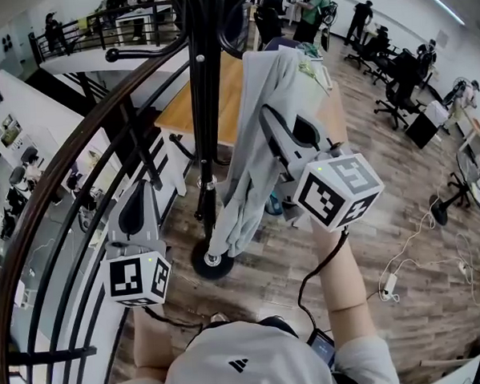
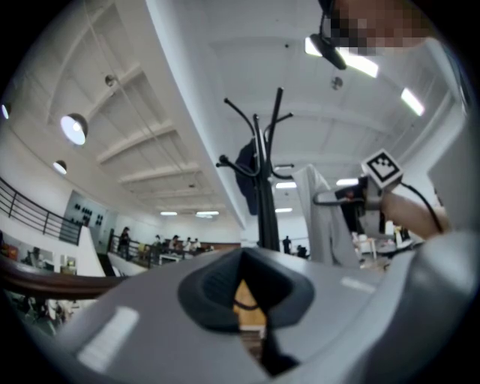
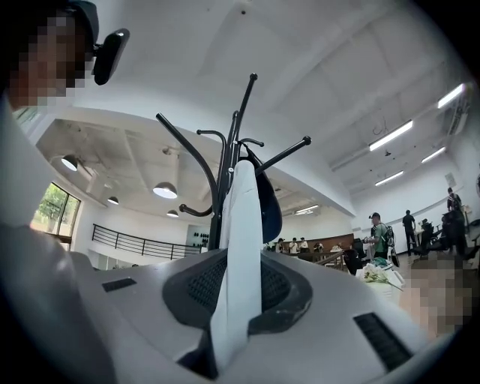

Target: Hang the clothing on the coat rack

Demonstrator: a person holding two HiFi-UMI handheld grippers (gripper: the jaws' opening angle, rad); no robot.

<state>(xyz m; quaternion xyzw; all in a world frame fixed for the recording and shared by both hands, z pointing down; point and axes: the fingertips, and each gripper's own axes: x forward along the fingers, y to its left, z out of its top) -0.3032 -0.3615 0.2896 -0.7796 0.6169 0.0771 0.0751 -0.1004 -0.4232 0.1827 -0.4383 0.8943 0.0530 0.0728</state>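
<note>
The black coat rack (image 1: 204,109) stands right ahead, its round base (image 1: 212,261) on the wood floor. A long light-grey garment (image 1: 250,154) hangs beside the pole on the right. My right gripper (image 1: 270,123) is shut on its upper part. In the right gripper view the pale cloth (image 3: 244,225) rises from between the jaws (image 3: 240,292) toward the rack's hooks (image 3: 225,165), where a dark item (image 3: 268,202) hangs. My left gripper (image 1: 142,189) is low at the left, pointing up, shut and empty (image 2: 241,291). It sees the rack (image 2: 262,187) and the grey garment (image 2: 319,217).
A curved dark railing (image 1: 56,197) sweeps along the left, close to my left gripper. A wooden table (image 1: 227,91) stands behind the rack. Office chairs (image 1: 399,90) and people are at the far right, and cables with a power strip (image 1: 388,284) lie on the floor.
</note>
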